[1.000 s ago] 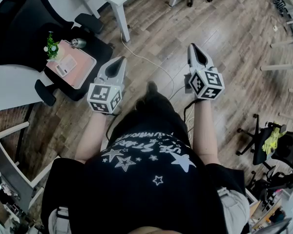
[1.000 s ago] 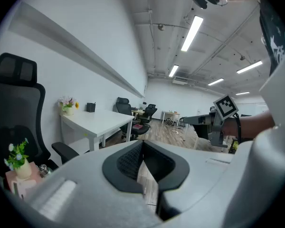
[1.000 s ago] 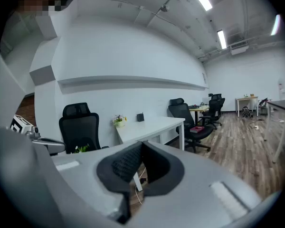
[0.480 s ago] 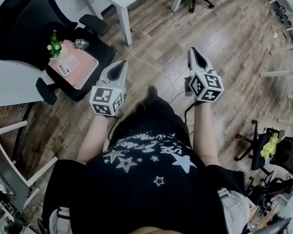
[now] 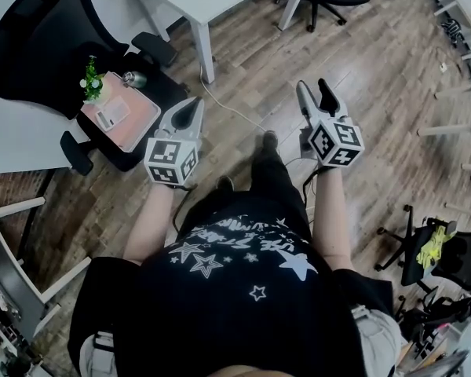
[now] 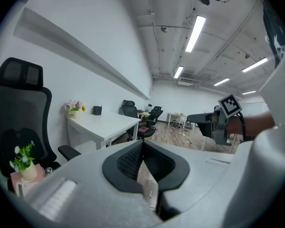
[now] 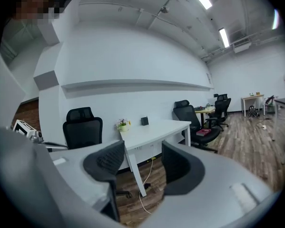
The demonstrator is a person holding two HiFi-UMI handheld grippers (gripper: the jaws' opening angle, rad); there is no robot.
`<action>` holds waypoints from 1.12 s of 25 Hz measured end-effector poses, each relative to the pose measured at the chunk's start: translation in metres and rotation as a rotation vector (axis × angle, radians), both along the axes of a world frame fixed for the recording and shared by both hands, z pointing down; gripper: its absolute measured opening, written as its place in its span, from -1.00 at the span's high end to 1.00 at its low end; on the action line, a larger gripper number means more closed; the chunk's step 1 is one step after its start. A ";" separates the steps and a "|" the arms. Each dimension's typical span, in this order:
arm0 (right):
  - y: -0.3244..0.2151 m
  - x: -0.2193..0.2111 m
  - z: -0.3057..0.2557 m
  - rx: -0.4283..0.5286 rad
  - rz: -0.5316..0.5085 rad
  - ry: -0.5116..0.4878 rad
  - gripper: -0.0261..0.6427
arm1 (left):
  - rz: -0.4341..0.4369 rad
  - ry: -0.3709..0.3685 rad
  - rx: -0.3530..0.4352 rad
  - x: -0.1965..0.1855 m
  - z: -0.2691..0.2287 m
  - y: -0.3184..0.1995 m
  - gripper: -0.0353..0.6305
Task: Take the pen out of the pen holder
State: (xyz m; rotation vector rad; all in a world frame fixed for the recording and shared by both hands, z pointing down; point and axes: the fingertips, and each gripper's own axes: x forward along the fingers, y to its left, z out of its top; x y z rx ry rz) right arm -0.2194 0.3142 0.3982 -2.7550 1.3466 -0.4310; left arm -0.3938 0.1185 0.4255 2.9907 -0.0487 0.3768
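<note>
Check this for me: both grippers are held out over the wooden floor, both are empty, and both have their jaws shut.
Only one part is wrong. The left gripper is shut and empty, but the right gripper is not shut. The right gripper view shows its jaws standing apart, having just been opening, with nothing between them. The rest holds: both are held out over the wooden floor, and both are empty.

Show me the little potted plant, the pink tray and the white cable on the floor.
potted plant (image 5: 92,79), head view, its green leaves.
pink tray (image 5: 138,121), head view, a bare patch of its surface.
white cable (image 5: 226,104), head view, the stretch lying on the floor.
</note>
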 end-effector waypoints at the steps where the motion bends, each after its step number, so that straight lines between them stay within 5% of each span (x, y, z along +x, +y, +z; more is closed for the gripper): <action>1: -0.002 0.006 0.001 0.002 -0.004 -0.007 0.15 | -0.002 -0.003 0.002 0.004 0.001 -0.001 0.86; 8: -0.005 0.078 0.023 0.012 -0.043 -0.051 0.07 | -0.040 -0.044 0.038 0.065 0.007 -0.008 0.86; 21: -0.025 0.307 0.040 0.027 -0.210 -0.117 0.07 | -0.174 -0.086 0.068 0.279 0.005 -0.007 0.86; 28: -0.059 0.380 0.034 0.064 -0.312 -0.141 0.07 | -0.239 -0.081 0.073 0.349 -0.004 -0.004 0.86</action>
